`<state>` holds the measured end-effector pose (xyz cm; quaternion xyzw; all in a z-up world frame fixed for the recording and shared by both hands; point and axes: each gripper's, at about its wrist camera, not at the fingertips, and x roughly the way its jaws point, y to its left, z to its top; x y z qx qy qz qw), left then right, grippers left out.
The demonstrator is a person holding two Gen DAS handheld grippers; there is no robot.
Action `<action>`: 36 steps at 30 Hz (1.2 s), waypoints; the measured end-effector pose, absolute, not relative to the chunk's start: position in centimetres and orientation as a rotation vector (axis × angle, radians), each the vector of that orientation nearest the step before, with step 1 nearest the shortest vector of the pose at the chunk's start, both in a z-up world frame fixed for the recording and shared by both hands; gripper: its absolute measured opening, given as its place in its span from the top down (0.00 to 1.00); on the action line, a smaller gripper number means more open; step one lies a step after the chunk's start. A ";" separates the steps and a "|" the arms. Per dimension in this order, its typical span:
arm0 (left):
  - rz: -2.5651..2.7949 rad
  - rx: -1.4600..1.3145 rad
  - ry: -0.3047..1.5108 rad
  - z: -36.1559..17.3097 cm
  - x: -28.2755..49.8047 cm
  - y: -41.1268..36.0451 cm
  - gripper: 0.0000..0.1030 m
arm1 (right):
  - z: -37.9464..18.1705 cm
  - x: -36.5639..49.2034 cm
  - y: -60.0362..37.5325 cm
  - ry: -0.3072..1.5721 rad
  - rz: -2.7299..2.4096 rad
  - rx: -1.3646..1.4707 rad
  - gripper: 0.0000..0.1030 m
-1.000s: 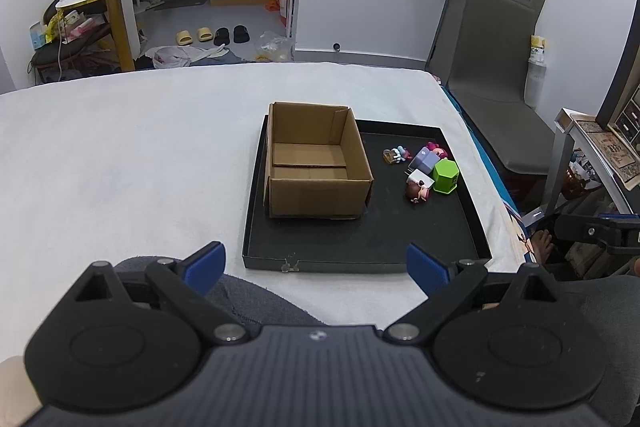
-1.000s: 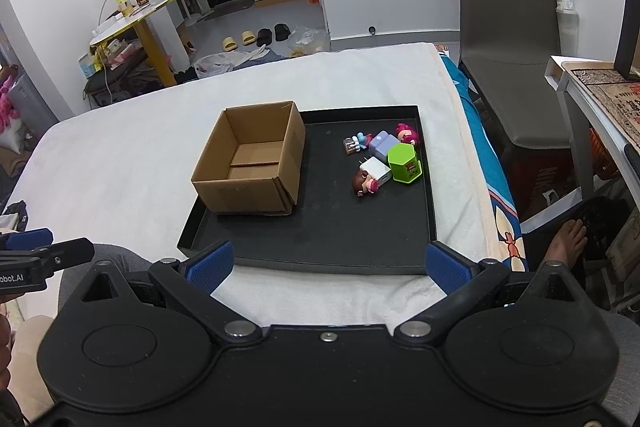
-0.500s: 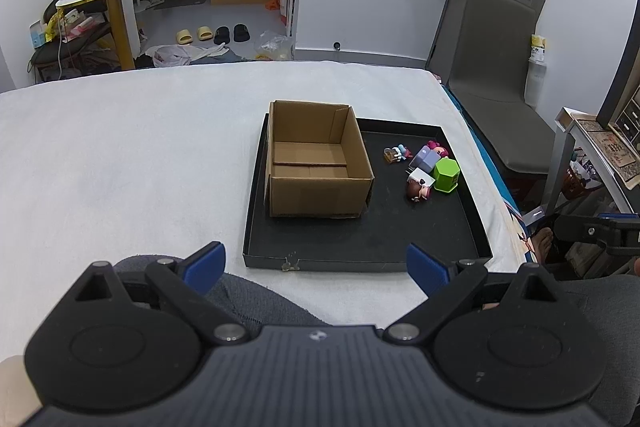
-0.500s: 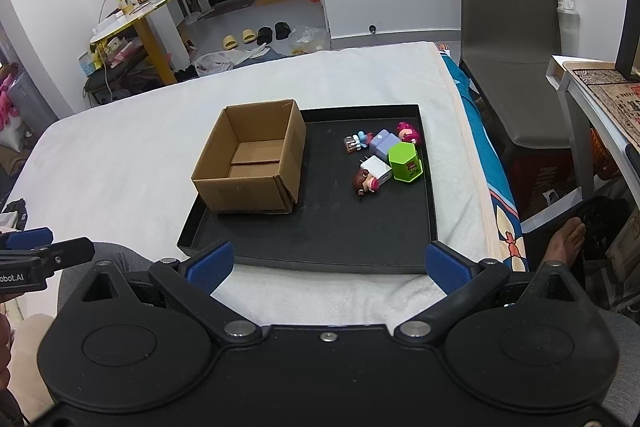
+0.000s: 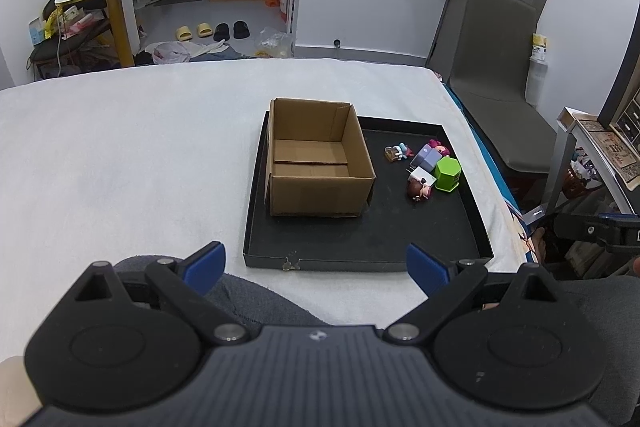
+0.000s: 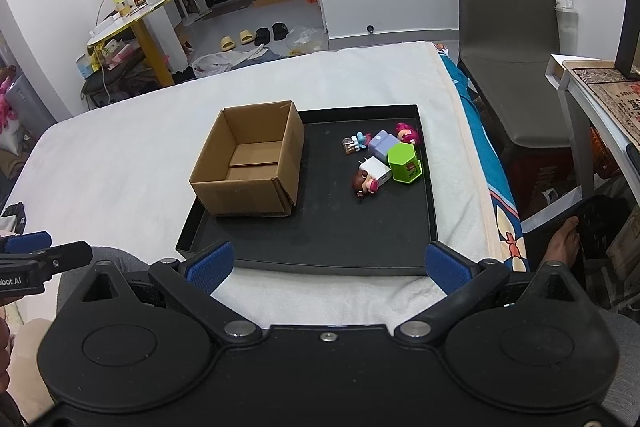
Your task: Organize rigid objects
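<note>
Both tools are spread wide and empty: the left tool (image 5: 316, 263) at the lower centre of its frame, the right tool (image 6: 327, 263) likewise. The cardboard box (image 6: 250, 163) stands mid-frame on the black tray (image 6: 328, 247), toys (image 6: 384, 159) to its right. Lower left, lettering reads "obot.AI" (image 6: 10, 282).

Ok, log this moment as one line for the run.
left tool: open, empty | right tool: open, empty | cardboard box: empty, on black tray | toys: clustered on tray, right of box
</note>
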<state>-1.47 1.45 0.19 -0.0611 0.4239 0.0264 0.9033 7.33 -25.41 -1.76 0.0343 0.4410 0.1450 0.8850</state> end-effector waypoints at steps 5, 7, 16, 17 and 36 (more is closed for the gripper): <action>0.049 -0.124 0.884 -0.1 -1.0 1.3 0.06 | -2.0 7.7 -25.5 0.923 0.302 0.076 0.00; 0.047 -0.126 0.890 -0.3 -0.6 1.3 0.06 | -2.2 8.0 -25.7 0.925 0.303 0.086 0.00; 0.040 -0.135 0.930 -1.6 1.5 1.5 0.06 | -3.4 9.4 -25.5 0.925 0.290 0.074 0.00; 0.041 -0.135 0.934 -1.8 1.7 1.5 0.06 | -3.5 9.6 -25.5 0.925 0.291 0.076 0.00; 0.100 -0.221 0.969 -5.1 6.7 4.1 0.07 | -7.1 15.5 -26.2 0.961 0.254 0.156 0.04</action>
